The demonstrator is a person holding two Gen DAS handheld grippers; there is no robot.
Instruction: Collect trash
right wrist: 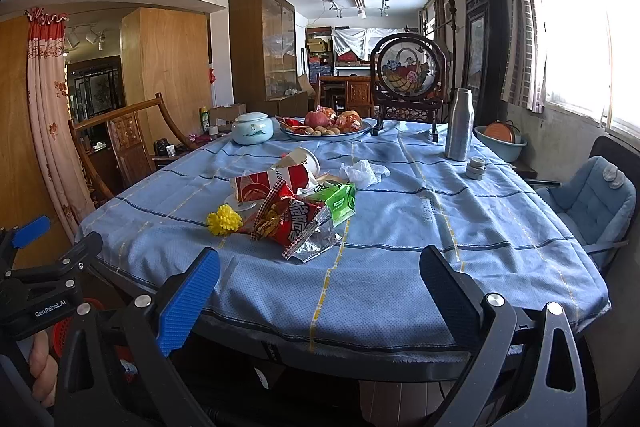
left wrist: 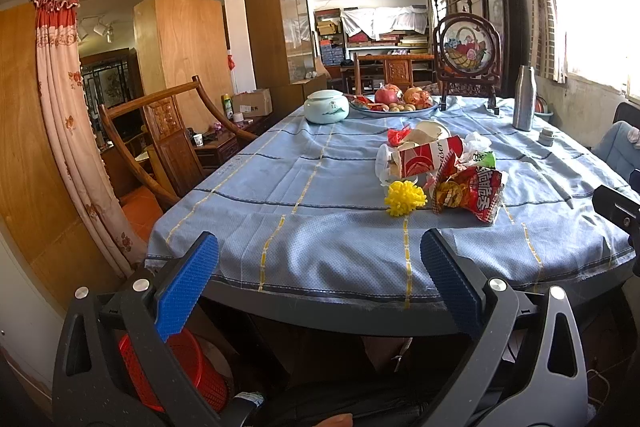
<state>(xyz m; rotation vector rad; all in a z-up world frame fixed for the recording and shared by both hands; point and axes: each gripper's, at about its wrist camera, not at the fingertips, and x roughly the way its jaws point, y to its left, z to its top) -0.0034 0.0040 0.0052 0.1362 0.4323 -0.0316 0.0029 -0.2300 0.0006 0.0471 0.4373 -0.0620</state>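
Both my tongs are spread and empty. The trash pile (right wrist: 292, 203) lies mid-table, far ahead; from the left gripper (left wrist: 319, 275) it sits right, so the right gripper (right wrist: 320, 285) is nearer.

Both wrist views face table (left wrist: 304, 187) from near edge, sharing tabletop.

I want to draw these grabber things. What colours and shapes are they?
Each gripper, left and right, has two flat fingers with bumpy blue pads, set on a black frame with triangle cutouts and shiny silver bolts. The right view shows the left gripper's side, marked "GenRobot.AI" in white. No cables or sleeves show.
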